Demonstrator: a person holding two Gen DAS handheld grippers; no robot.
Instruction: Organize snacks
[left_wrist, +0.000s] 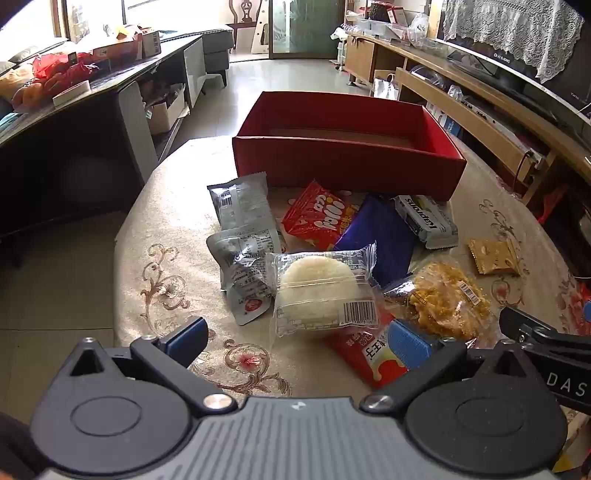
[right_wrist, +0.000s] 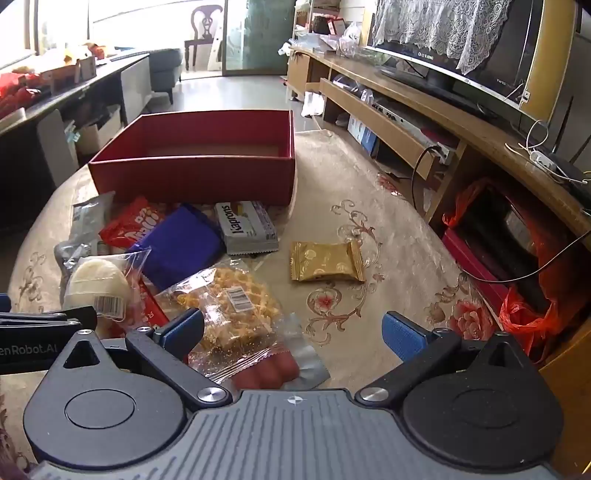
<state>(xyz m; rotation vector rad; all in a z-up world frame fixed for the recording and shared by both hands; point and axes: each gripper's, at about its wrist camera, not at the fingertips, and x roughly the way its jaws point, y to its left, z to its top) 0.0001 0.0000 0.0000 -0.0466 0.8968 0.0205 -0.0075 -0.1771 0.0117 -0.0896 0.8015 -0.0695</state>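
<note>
An open red box (left_wrist: 347, 166) (right_wrist: 192, 175) stands at the far side of the table. Before it lies a pile of snacks: grey packets (left_wrist: 240, 206), a red packet (left_wrist: 319, 218), a purple packet (left_wrist: 380, 236) (right_wrist: 181, 243), a Kaprons bar (left_wrist: 424, 219) (right_wrist: 245, 227), a white cake in clear wrap (left_wrist: 317, 291) (right_wrist: 98, 284), a yellow waffle bag (left_wrist: 447, 299) (right_wrist: 229, 306), a gold packet (left_wrist: 493, 256) (right_wrist: 327, 262) and sausages (right_wrist: 269, 371). My left gripper (left_wrist: 297, 338) is open just before the white cake. My right gripper (right_wrist: 293, 332) is open over the waffle bag and sausages.
The table has a beige flowered cloth (right_wrist: 369, 221). A wooden TV bench (right_wrist: 424, 122) runs along the right, with red bags (right_wrist: 532, 295) by the table's right edge. A dark counter (left_wrist: 74, 110) stands to the left. The right gripper's body (left_wrist: 546, 343) shows in the left view.
</note>
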